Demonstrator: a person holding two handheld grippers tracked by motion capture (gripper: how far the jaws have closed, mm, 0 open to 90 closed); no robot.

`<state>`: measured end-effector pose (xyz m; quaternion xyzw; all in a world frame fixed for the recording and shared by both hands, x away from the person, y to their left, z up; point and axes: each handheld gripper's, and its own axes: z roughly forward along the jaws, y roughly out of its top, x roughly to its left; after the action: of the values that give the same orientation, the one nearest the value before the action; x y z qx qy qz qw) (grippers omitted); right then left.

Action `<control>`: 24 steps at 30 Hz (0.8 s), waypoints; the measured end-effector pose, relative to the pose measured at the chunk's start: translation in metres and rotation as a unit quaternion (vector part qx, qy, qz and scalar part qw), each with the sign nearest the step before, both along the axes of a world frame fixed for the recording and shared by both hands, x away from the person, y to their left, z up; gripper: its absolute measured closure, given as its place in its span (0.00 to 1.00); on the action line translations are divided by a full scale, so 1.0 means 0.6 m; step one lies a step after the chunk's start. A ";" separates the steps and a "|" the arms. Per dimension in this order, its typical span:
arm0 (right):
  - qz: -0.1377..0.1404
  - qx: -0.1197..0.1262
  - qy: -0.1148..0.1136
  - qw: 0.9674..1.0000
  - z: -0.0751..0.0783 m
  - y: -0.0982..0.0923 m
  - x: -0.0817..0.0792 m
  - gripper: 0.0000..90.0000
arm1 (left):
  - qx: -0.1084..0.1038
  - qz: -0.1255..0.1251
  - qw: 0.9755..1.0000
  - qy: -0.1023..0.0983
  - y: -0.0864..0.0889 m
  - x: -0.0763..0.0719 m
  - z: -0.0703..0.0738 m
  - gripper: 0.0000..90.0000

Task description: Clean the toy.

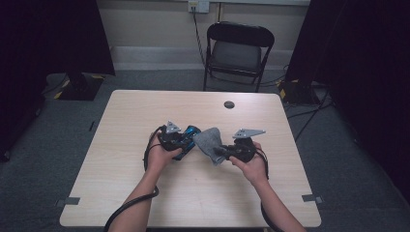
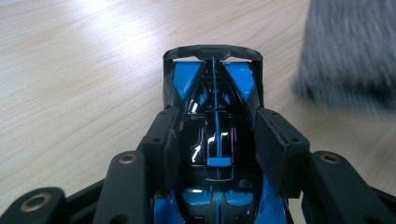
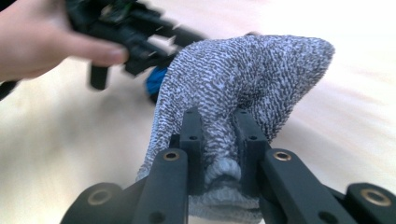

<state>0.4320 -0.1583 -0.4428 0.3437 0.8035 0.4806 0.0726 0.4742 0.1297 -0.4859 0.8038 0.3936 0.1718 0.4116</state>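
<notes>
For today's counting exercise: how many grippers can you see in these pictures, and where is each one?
2. The left gripper is at table centre, clamped on a blue and black toy car. The right gripper is beside it, pinching a grey cloth.

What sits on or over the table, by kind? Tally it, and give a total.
Toy cars: 1, the blue and black toy car held in the left gripper
Grey cloths: 1, the cloth clamped in the right gripper
Grippers: 2
Total: 4
</notes>
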 end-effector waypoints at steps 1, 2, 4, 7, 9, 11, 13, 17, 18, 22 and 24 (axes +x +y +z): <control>-0.011 -0.004 -0.007 1.000 0.002 -0.003 0.003 0.86 | 0.001 0.000 1.000 -0.001 0.000 0.000 0.000 0.57; -0.018 -0.007 -0.010 1.000 0.003 -0.004 0.006 0.86 | 0.000 0.000 1.000 0.000 0.000 0.000 0.000 0.57; -0.036 -0.018 -0.018 0.999 0.003 -0.005 0.013 0.86 | 0.000 0.002 1.000 -0.001 0.000 -0.001 0.000 0.57; -0.058 -0.027 -0.026 0.998 0.001 -0.005 0.022 0.86 | -0.002 0.001 1.000 -0.002 0.000 -0.001 -0.001 0.57; -0.071 -0.034 -0.033 0.996 -0.003 -0.005 0.030 0.86 | -0.003 0.001 1.000 -0.004 0.000 -0.001 -0.001 0.57; -0.085 -0.039 -0.032 0.995 -0.008 -0.005 0.039 0.85 | -0.003 0.001 1.000 -0.003 0.000 -0.001 -0.001 0.57; -0.090 -0.035 -0.023 0.995 -0.014 -0.004 0.047 0.85 | -0.004 0.001 1.000 -0.004 0.001 -0.001 -0.002 0.57; -0.098 -0.024 -0.004 0.995 -0.029 0.005 0.057 0.85 | -0.002 0.001 1.000 -0.003 0.001 0.000 -0.001 0.57; -0.096 -0.024 -0.002 0.995 -0.031 0.008 0.057 0.85 | -0.003 0.001 1.000 -0.003 0.001 0.000 -0.001 0.57; -0.085 -0.034 0.008 0.996 -0.049 0.025 0.054 0.85 | -0.003 0.001 1.000 -0.004 0.000 -0.001 -0.002 0.57; -0.078 -0.040 0.014 0.996 -0.054 0.030 0.052 0.85 | -0.004 0.001 1.000 -0.004 0.000 -0.001 -0.002 0.57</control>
<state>0.4633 -0.1401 -0.4753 0.4091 0.7936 0.4362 0.1125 0.4738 0.1299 -0.4869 0.8013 0.3935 0.1740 0.4158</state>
